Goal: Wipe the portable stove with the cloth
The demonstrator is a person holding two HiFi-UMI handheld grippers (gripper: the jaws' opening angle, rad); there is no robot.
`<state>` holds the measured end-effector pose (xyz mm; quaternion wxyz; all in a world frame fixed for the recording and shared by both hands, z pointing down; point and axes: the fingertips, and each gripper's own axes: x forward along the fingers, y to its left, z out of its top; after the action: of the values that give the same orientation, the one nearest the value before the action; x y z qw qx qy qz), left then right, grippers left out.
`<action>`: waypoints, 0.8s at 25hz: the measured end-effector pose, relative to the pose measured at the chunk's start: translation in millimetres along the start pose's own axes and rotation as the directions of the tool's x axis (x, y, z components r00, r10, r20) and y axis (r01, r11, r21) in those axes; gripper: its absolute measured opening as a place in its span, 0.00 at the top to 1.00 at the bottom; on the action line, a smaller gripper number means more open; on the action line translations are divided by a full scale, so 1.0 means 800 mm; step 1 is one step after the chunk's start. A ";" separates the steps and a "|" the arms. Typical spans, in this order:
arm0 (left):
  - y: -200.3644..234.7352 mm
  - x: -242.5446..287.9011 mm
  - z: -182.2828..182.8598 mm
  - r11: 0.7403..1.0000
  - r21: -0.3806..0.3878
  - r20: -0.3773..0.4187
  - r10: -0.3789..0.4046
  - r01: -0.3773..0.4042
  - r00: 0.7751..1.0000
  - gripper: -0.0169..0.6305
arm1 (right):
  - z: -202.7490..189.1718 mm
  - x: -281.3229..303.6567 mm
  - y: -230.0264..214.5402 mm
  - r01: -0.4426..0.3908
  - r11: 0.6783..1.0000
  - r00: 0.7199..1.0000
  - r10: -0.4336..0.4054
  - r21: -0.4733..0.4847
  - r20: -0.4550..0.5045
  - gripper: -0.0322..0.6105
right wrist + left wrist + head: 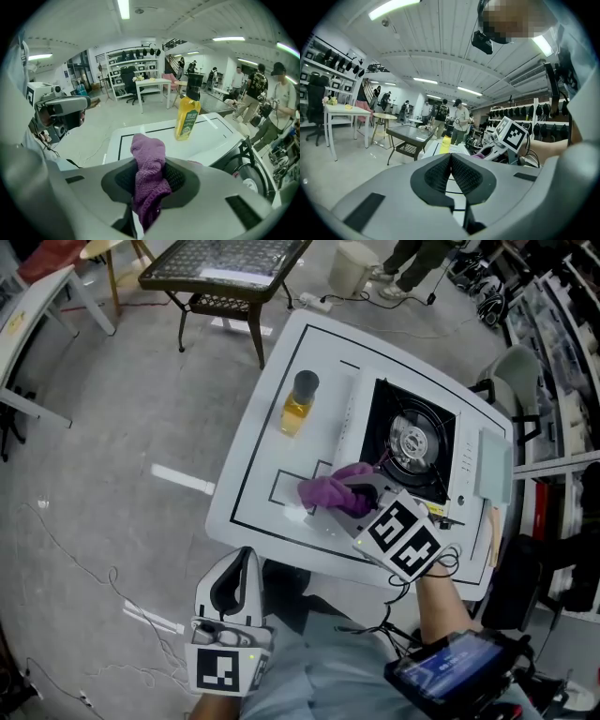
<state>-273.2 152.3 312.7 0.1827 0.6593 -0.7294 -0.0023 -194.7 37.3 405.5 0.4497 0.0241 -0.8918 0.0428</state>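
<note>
On the white table (272,451) above grey floor (122,427), right claw (361,493) pinches the purple cloth (323,491); left claw (239,568) hangs pressed together.

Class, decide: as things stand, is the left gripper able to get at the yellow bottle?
Probably yes: only bare white table lies between the left gripper and the bottle; the purple cloth sits aside.

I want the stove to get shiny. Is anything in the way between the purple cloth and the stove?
Nothing visible is. The right gripper has its jaws shut on the purple cloth, right at the stove's edge. The yellow bottle stands off to the side.
</note>
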 end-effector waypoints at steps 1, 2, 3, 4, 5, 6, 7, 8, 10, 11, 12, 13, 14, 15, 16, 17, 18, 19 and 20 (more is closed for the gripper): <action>-0.003 -0.003 0.001 1.000 0.003 0.001 0.000 0.000 1.000 0.95 | -0.004 -0.002 0.006 -0.007 1.000 1.000 0.007 0.002 -0.002 0.77; -0.006 -0.006 0.001 1.000 0.006 0.002 -0.001 0.001 1.000 0.95 | -0.008 -0.003 0.012 -0.013 1.000 1.000 0.013 0.005 -0.001 0.77; -0.008 -0.010 0.002 1.000 0.011 0.001 -0.002 0.002 1.000 0.95 | -0.012 -0.005 0.019 -0.020 1.000 1.000 0.020 0.009 0.001 0.77; -0.009 -0.013 0.002 1.000 0.017 0.001 -0.004 0.004 1.000 0.95 | -0.014 -0.008 0.025 -0.027 1.000 1.000 0.027 0.015 0.005 0.77; -0.011 -0.016 0.002 1.000 0.022 0.001 -0.007 0.007 1.000 0.95 | -0.016 -0.010 0.031 -0.032 0.999 0.999 0.032 0.022 0.010 0.77; -0.013 -0.019 0.003 1.000 0.027 0.002 -0.011 0.011 1.000 0.95 | -0.018 -0.014 0.036 -0.035 0.999 0.999 0.034 0.029 0.015 0.77; -0.016 -0.022 0.006 0.999 0.030 0.006 -0.014 0.014 1.000 0.95 | -0.020 -0.018 0.041 -0.036 0.999 0.999 0.035 0.036 0.021 0.77; -0.019 -0.024 0.008 0.999 0.035 0.011 -0.019 0.019 1.000 0.95 | -0.022 -0.022 0.045 -0.035 0.998 0.999 0.034 0.042 0.029 0.77; -0.029 -0.030 0.012 0.998 0.047 0.022 -0.032 0.031 0.999 0.95 | -0.025 -0.034 0.055 -0.035 0.998 0.998 0.031 0.059 0.054 0.77; -0.036 -0.034 0.014 0.998 0.054 0.027 -0.038 0.037 0.999 0.95 | -0.027 -0.042 0.060 -0.037 0.997 0.997 0.032 0.070 0.069 0.77; -0.044 -0.039 0.016 0.997 0.061 0.032 -0.044 0.042 0.999 0.95 | -0.030 -0.053 0.065 -0.041 0.996 0.996 0.034 0.082 0.086 0.77; -0.053 -0.045 0.020 0.997 0.068 0.036 -0.050 0.047 0.998 0.95 | -0.032 -0.064 0.070 -0.047 0.994 0.994 0.037 0.096 0.106 0.77; -0.063 -0.051 0.024 0.996 0.075 0.041 -0.056 0.053 0.998 0.95 | -0.032 -0.078 0.075 -0.052 0.992 0.991 0.038 0.112 0.129 0.77; -0.072 -0.056 0.029 0.995 0.085 0.047 -0.064 0.060 0.997 0.95 | -0.031 -0.092 0.079 -0.056 0.990 0.987 0.035 0.130 0.158 0.77; -0.081 -0.062 0.034 0.993 0.096 0.054 -0.074 0.069 0.996 0.95 | -0.030 -0.107 0.083 -0.057 0.987 0.981 0.028 0.149 0.192 0.77; -0.090 -0.068 0.041 0.991 0.108 0.064 -0.085 0.078 0.994 0.95 | -0.028 -0.124 0.087 -0.056 0.984 0.973 0.017 0.168 0.228 0.77; -0.099 -0.073 0.048 0.989 0.119 0.077 -0.097 0.088 0.992 0.95 | -0.025 -0.141 0.090 -0.051 0.981 0.964 -0.001 0.186 0.267 0.77; -0.108 -0.077 0.057 0.987 0.128 0.094 -0.110 0.097 0.989 0.95 | -0.023 -0.159 0.092 -0.041 0.978 0.951 -0.024 0.202 0.307 0.77; -0.117 -0.079 0.068 0.985 0.138 0.114 -0.122 0.106 0.986 0.95 | -0.020 -0.178 0.092 -0.026 0.976 0.936 -0.052 0.216 0.348 0.77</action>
<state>-194.0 188.5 222.6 0.0936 0.7093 -0.6986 -0.0050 -103.2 112.8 296.3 0.2779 0.0863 -0.9476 0.1320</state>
